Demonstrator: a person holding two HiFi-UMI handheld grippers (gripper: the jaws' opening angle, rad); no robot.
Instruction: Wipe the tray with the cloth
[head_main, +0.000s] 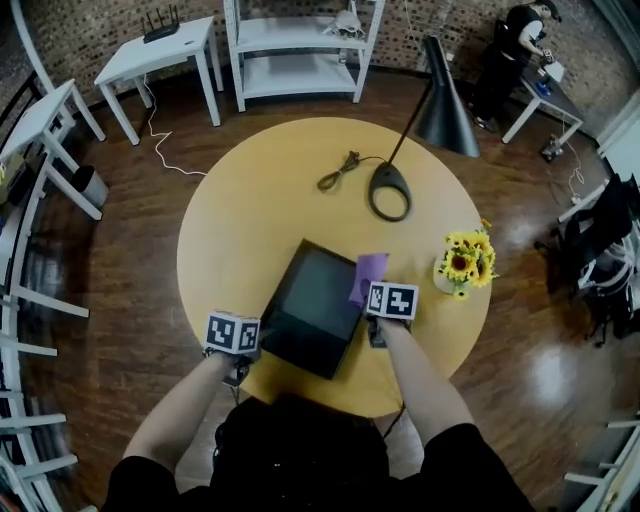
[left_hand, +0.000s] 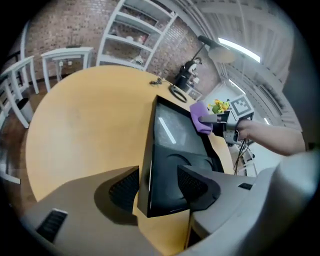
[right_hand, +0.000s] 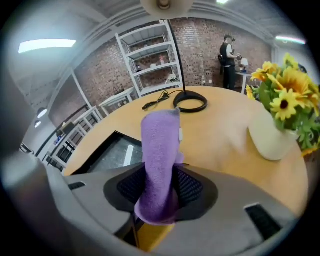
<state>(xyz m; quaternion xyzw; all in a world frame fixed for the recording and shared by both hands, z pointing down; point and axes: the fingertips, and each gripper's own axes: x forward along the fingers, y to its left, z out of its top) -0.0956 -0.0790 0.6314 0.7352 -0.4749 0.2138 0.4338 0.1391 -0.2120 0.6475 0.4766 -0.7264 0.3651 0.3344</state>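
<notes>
The tray (head_main: 315, 305) is set on the tabletop (head_main: 250, 200), toward its near edge. The cloth (head_main: 366, 278) is held at the tray's right edge by the right tool (right_hand: 160, 187). The tray's left edge is straddled by the left tool (left_hand: 159, 187). A lamp (head_main: 390, 190) is placed behind the tray and a vase (head_main: 446, 275) to its right.

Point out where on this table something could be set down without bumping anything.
Widest bare patch: the left half of the table, between the left edge of the tray and the rim. A smaller one lies beyond the tray, left of the cord. Crowded: the right side, where lamp base, sunflower vase and cloth cluster.
</notes>
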